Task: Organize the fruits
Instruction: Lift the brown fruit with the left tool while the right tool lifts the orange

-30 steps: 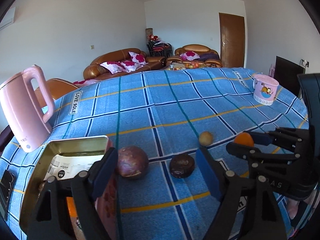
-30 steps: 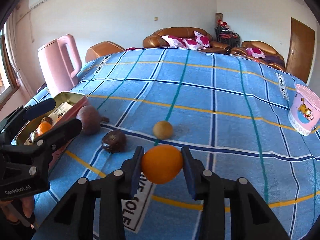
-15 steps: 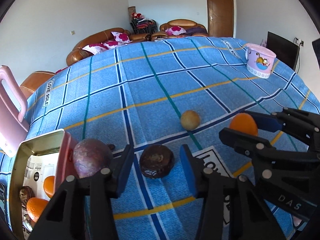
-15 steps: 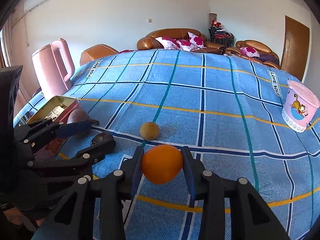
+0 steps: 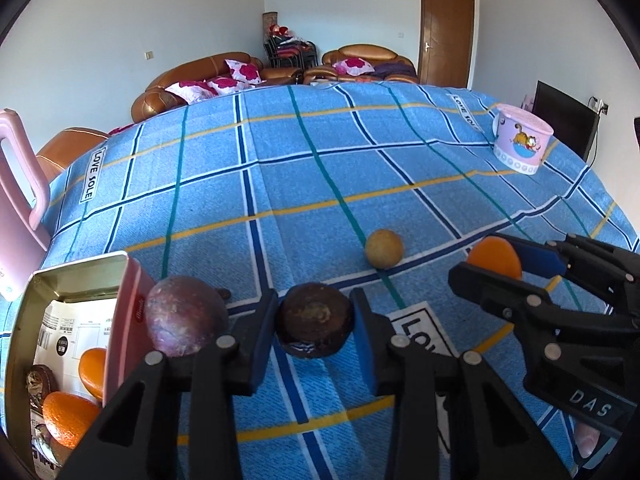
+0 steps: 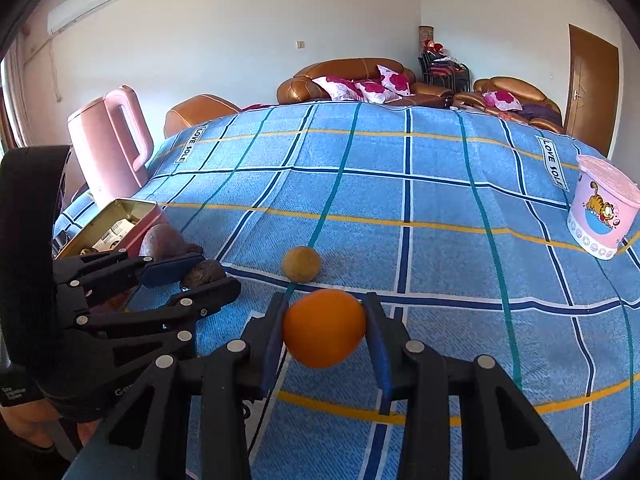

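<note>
My left gripper (image 5: 315, 330) has its pads on both sides of a dark brown wrinkled fruit (image 5: 316, 325) that rests on the blue cloth. A larger purple-brown fruit (image 5: 185, 315) sits just left of it, against the pink tin (image 5: 76, 320), which holds two oranges (image 5: 68, 420) and a dark fruit. A small tan fruit (image 5: 383, 249) lies further back. My right gripper (image 6: 325, 334) is shut on an orange (image 6: 324, 327), held above the cloth; it shows at the right of the left wrist view (image 5: 496, 258).
A pink kettle (image 6: 110, 144) stands at the left edge behind the tin. A pink cartoon cup (image 6: 602, 214) stands at the far right. The blue checked cloth (image 6: 400, 184) stretches back towards brown sofas.
My left gripper has moved right from the purple-brown fruit to the dark brown fruit and its jaws have narrowed onto it. My right gripper holds the orange as before.
</note>
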